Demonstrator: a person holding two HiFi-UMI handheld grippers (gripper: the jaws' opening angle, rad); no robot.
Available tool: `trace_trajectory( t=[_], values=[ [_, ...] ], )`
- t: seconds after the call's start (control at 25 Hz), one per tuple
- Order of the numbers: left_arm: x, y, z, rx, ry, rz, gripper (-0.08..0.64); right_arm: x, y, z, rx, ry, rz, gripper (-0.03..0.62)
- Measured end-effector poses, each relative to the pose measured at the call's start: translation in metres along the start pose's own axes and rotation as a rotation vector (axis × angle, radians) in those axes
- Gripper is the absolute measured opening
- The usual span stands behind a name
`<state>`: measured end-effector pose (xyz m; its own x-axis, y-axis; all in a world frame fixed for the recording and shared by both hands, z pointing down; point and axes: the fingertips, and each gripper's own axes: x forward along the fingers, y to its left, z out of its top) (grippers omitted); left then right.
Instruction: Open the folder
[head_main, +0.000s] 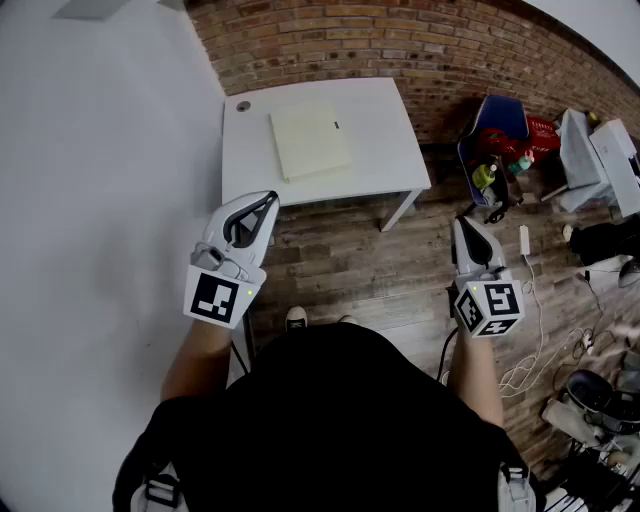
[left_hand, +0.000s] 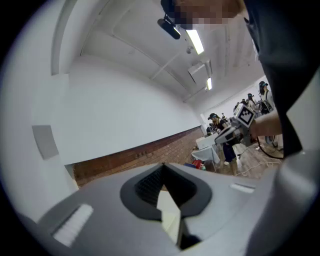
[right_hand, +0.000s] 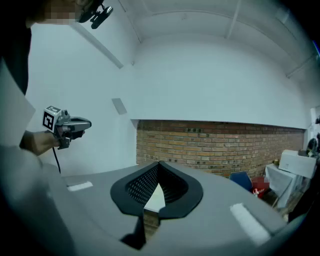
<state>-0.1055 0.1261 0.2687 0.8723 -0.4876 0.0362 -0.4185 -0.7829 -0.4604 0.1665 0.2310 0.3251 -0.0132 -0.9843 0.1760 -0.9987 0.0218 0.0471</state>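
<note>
Head view shows the folder (head_main: 310, 140) lying flat and closed on the white table (head_main: 390, 160), toward its left half, with the brick wall (head_main: 400, 40) behind the table. The left gripper (head_main: 268, 198) is held near the table's front left corner, and the right gripper (head_main: 466, 222) is over the wooden floor (head_main: 340, 260), both well apart from the folder. Each gripper's jaws are closed tip to tip and hold nothing.

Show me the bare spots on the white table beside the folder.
Widest bare patch: the table right of the folder, to its right edge. A narrower strip runs along the near edge; another on the left, with a round cap at its far end. Crowded: floor by the blue bin.
</note>
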Motion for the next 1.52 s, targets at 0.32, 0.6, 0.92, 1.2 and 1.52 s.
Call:
trace_trajectory(
  t=[0.32, 0.6, 0.92, 1.2, 1.52],
  values=[
    [0.002, -0.017, 0.003, -0.038, 0.004, -0.031, -0.003, -0.005, -0.001, 0.002, -0.029, -0.005, -0.002, 0.000],
    [0.007, -0.013, 0.017, -0.142, -0.066, -0.015, 0.006, -0.008, -0.012, 0.000, 0.006, -0.038, -0.014, 0.000],
    [0.025, -0.033, 0.028, -0.117, -0.055, 0.001, 0.012, -0.017, -0.038, -0.009, 0.006, -0.024, 0.007, 0.000],
    [0.025, -0.033, 0.025, -0.111, -0.040, 0.023, 0.032, -0.008, -0.043, -0.005, 0.002, -0.029, 0.041, 0.000],
    [0.026, -0.020, 0.008, -0.142, -0.038, 0.039, 0.043, 0.016, -0.031, -0.004, -0.017, -0.017, 0.075, 0.000]
  ],
)
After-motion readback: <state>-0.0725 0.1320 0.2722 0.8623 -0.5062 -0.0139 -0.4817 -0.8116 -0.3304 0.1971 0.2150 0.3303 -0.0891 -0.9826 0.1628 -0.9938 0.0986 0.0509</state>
